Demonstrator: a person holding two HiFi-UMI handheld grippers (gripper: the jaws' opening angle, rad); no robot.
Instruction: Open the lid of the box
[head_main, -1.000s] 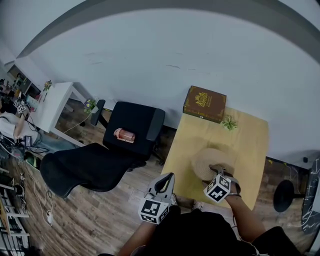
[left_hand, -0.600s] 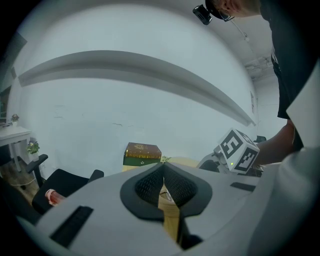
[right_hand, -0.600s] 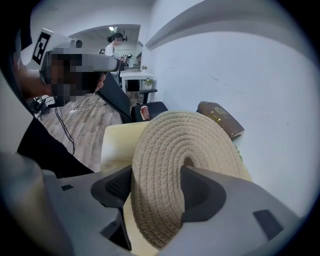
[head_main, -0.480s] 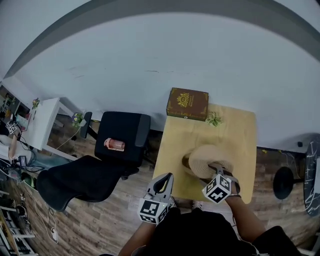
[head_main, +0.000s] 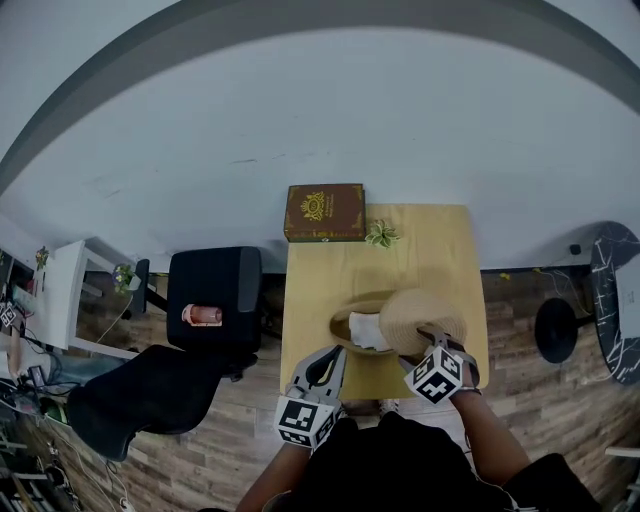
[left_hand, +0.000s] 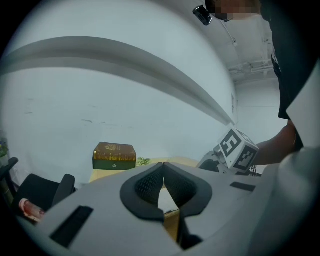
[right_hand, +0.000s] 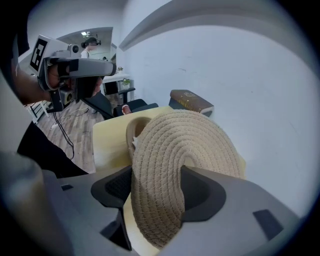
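Low and right of centre in the head view, the right gripper (head_main: 432, 338) pinches the lid (head_main: 420, 318) of the woven box (head_main: 352, 322), one jaw on each face of its rim. In the right gripper view, this gripper (right_hand: 157, 192) has its dark pads pressed against the lid (right_hand: 185, 145), which stands tilted nearly on edge. The lid is a round disc of pale tan rope coiled in a spiral, with fine stitching across the coils.

Just left of the lid sits the box, a low round basket of the same rope, open on top, with something white (head_main: 368, 330) inside. Whether the lid's edge touches the box's rim I cannot tell. Both are at the near end of a light wooden table (head_main: 318, 270).

Lower centre of the head view, the left gripper (head_main: 330, 358) hangs off the table's near edge, its jaws pressed together on nothing, tips meeting in the left gripper view (left_hand: 163, 170).

At the table's far end lie a brown case (head_main: 324, 212) with gold print and, just beside it, a small green plant (head_main: 380, 233).
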